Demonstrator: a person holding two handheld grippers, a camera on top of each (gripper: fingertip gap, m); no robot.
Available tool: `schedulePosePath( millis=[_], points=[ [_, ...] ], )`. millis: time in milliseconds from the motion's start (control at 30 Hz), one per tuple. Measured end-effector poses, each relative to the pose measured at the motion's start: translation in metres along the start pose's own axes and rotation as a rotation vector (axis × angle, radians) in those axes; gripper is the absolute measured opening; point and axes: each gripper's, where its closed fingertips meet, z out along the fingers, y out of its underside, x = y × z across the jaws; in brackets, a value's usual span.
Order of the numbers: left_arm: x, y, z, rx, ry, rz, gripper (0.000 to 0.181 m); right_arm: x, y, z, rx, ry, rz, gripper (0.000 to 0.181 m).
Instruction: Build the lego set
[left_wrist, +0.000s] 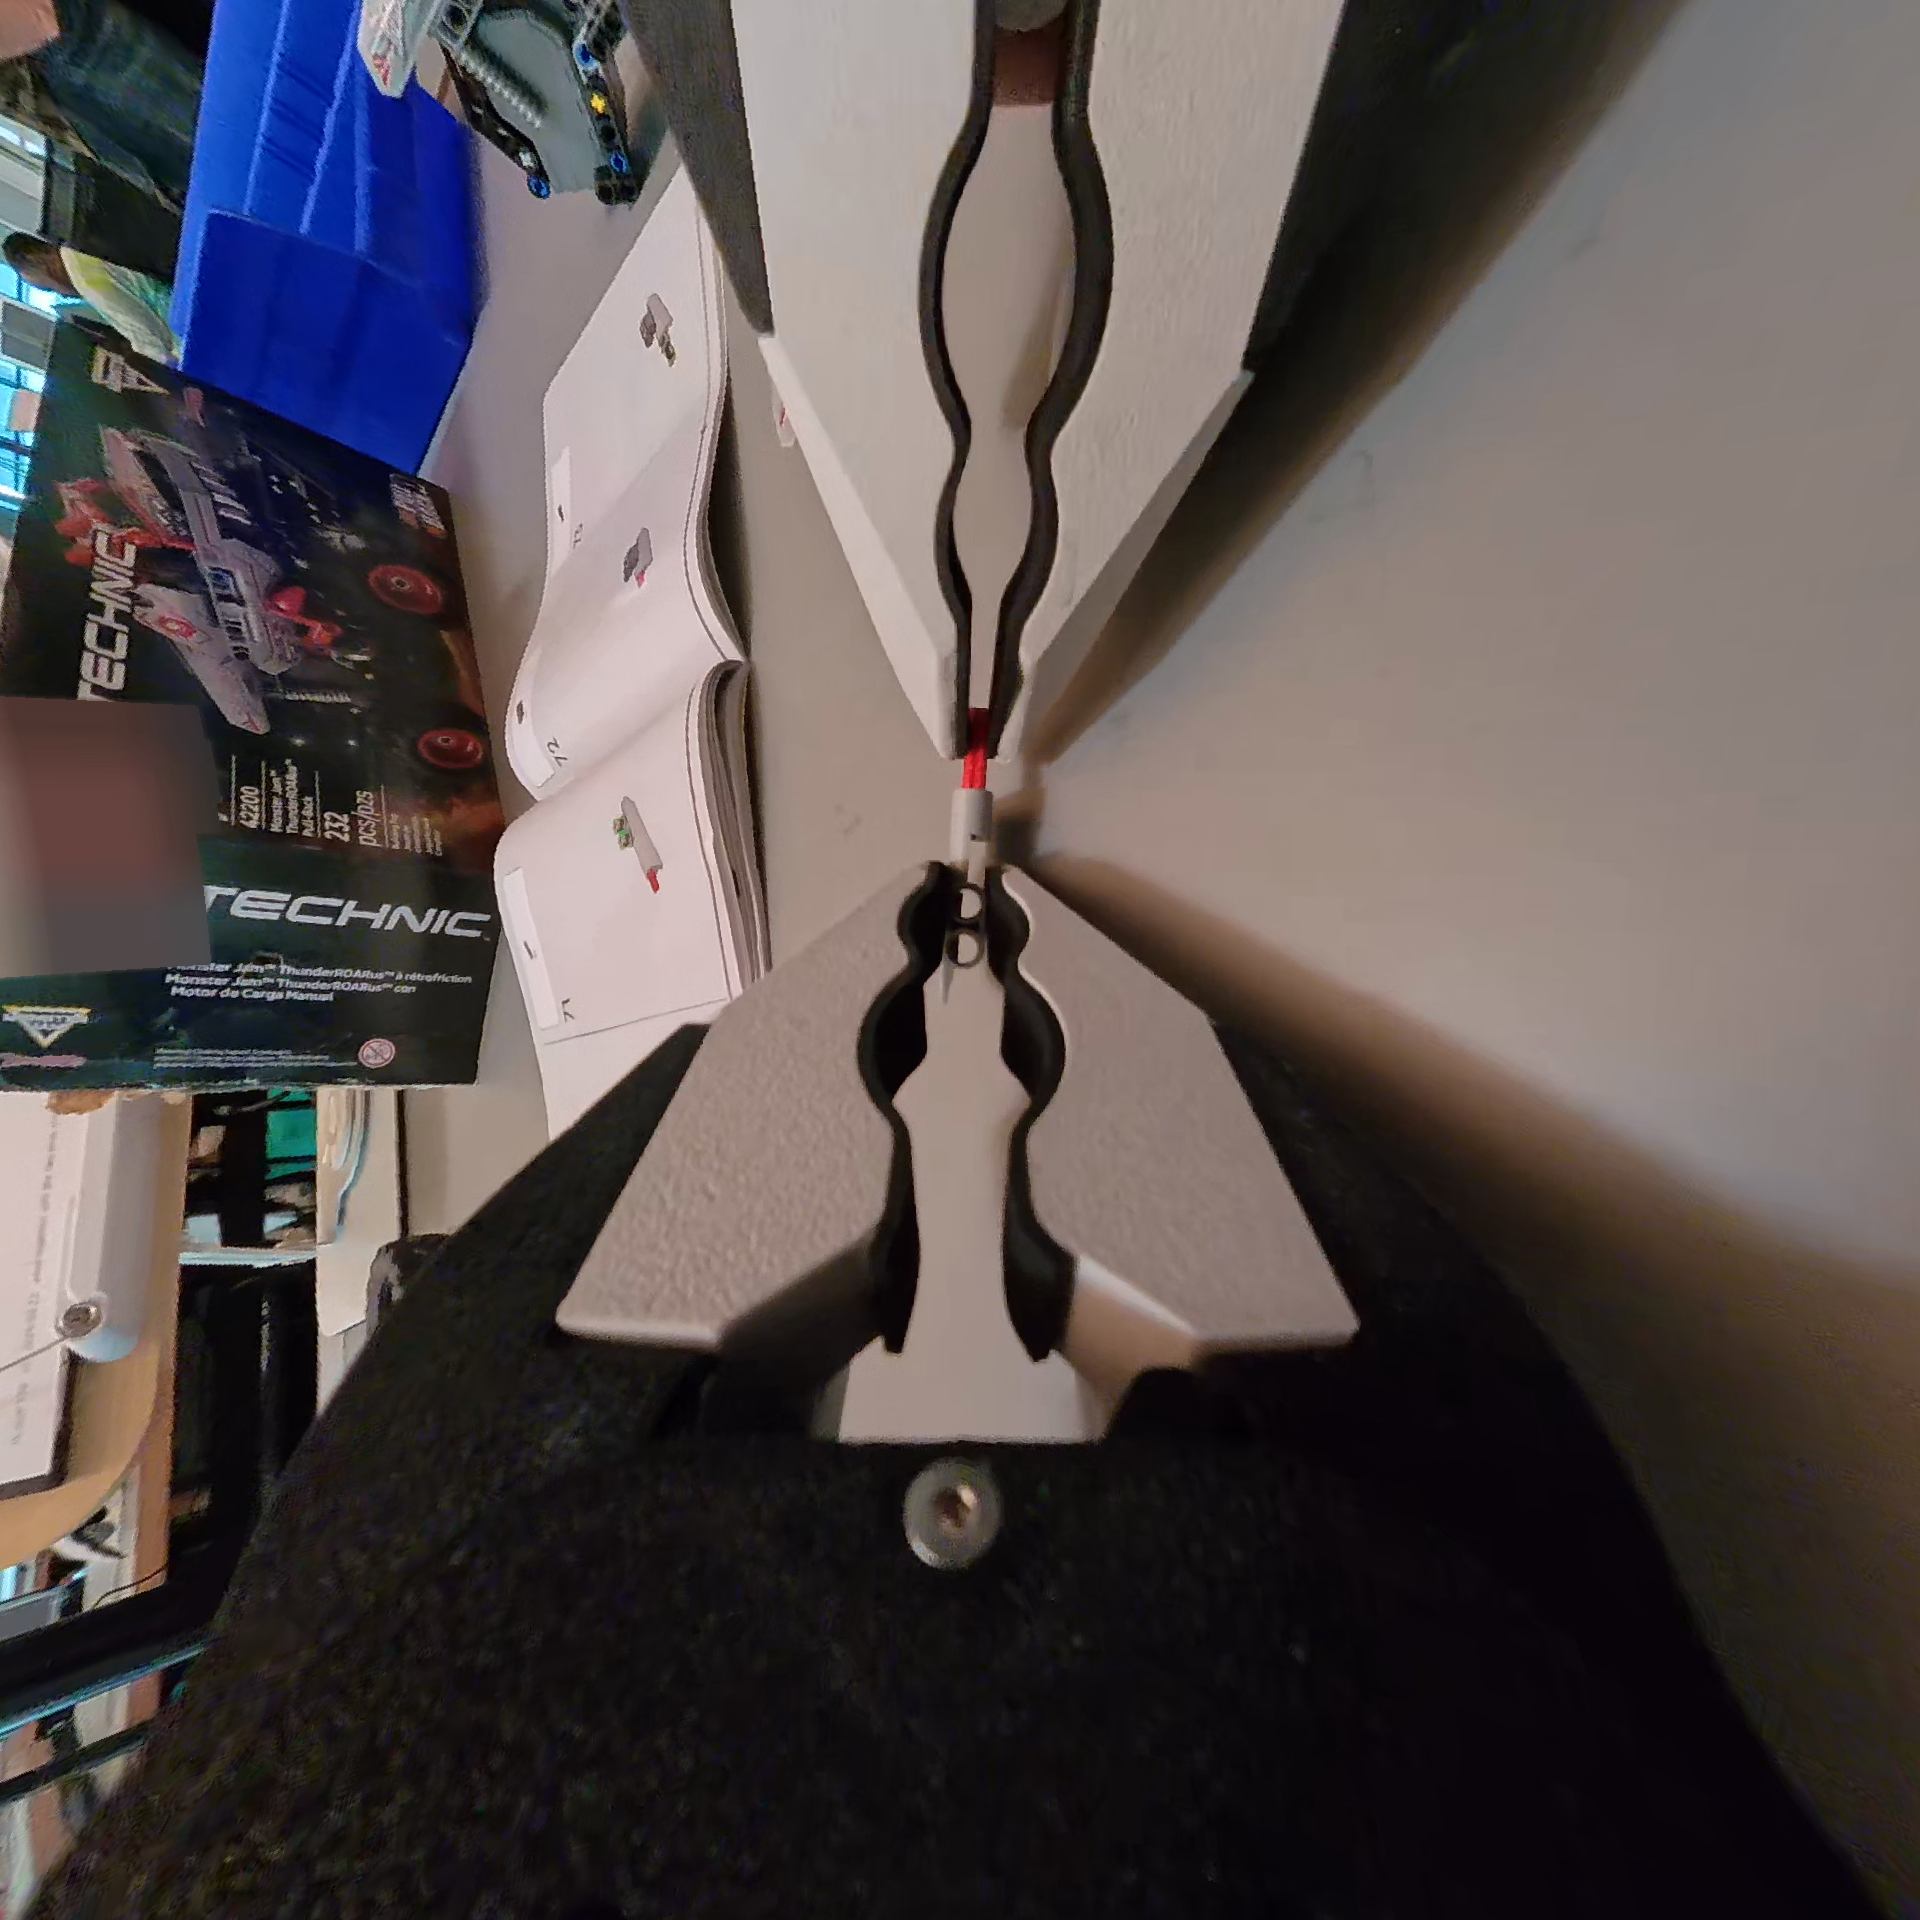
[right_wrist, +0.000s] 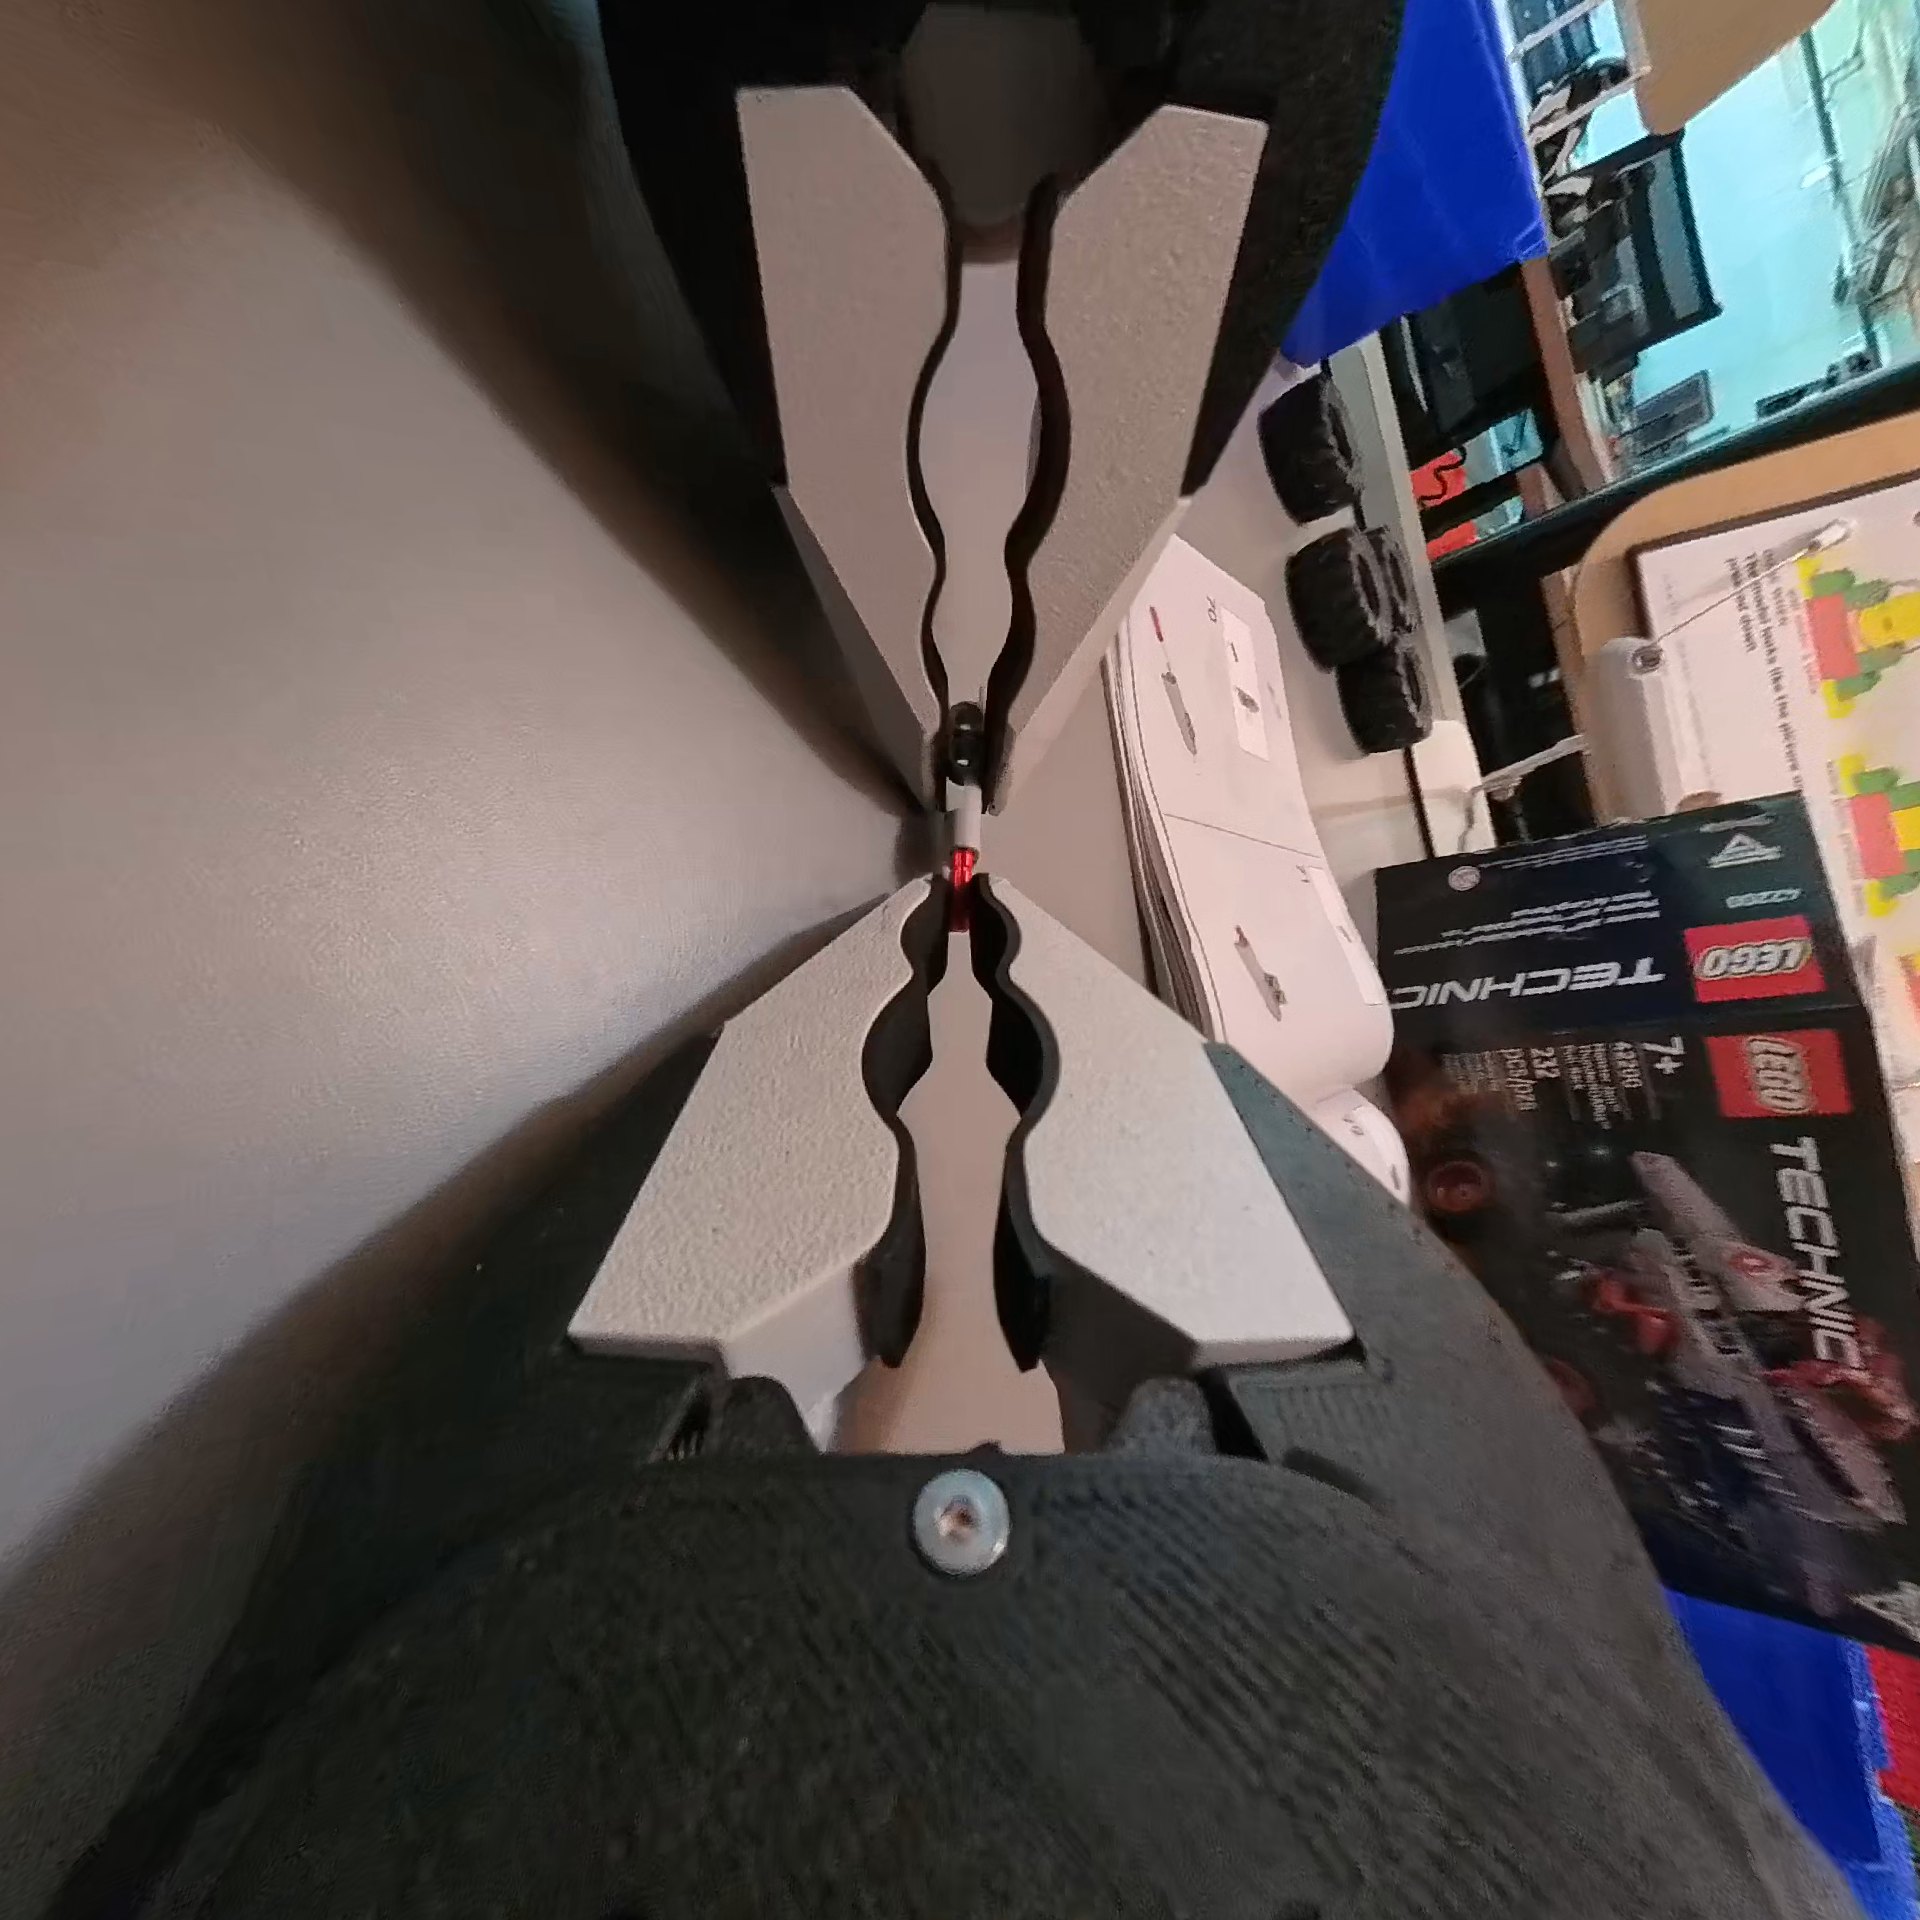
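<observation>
The two grippers meet tip to tip above the pale table (left_wrist: 1507, 675). In the left wrist view my left gripper (left_wrist: 966, 883) is shut on a small light-grey Lego piece (left_wrist: 971, 821) with black rings at its held end. My right gripper (left_wrist: 977, 727) faces it from the top and is shut on a short red axle (left_wrist: 975, 769). The axle's end touches or sits in the grey piece. In the right wrist view my right gripper (right_wrist: 961, 894) pinches the red axle (right_wrist: 961, 868). The left gripper (right_wrist: 961, 769) holds the grey piece (right_wrist: 961, 821) above it.
An open instruction booklet (left_wrist: 623, 623) (right_wrist: 1226, 831) lies beside the grippers. The dark set box (left_wrist: 260, 727) (right_wrist: 1662, 1195) stands beyond it. A blue bin (left_wrist: 322, 239) and a partly built grey model (left_wrist: 530, 94) are farther off. Three black tyres (right_wrist: 1351, 613) lie near the booklet. Less than 4 cm separates the two grippers' tips.
</observation>
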Motion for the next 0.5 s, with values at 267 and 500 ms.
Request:
schedulePosePath(
  millis=[267,500],
  points=[
    [-0.0005,0.0014,-0.0010,-0.042,-0.017,0.061,0.004,-0.0004,0.0005,0.0029,-0.042,0.030,-0.091,0.003],
    [-0.0027,0.0006,-0.0012,-0.054,-0.060,0.157,0.004,0.0003,-0.0019,0.0002,0.046,-0.049,0.108,0.003]
  ],
)
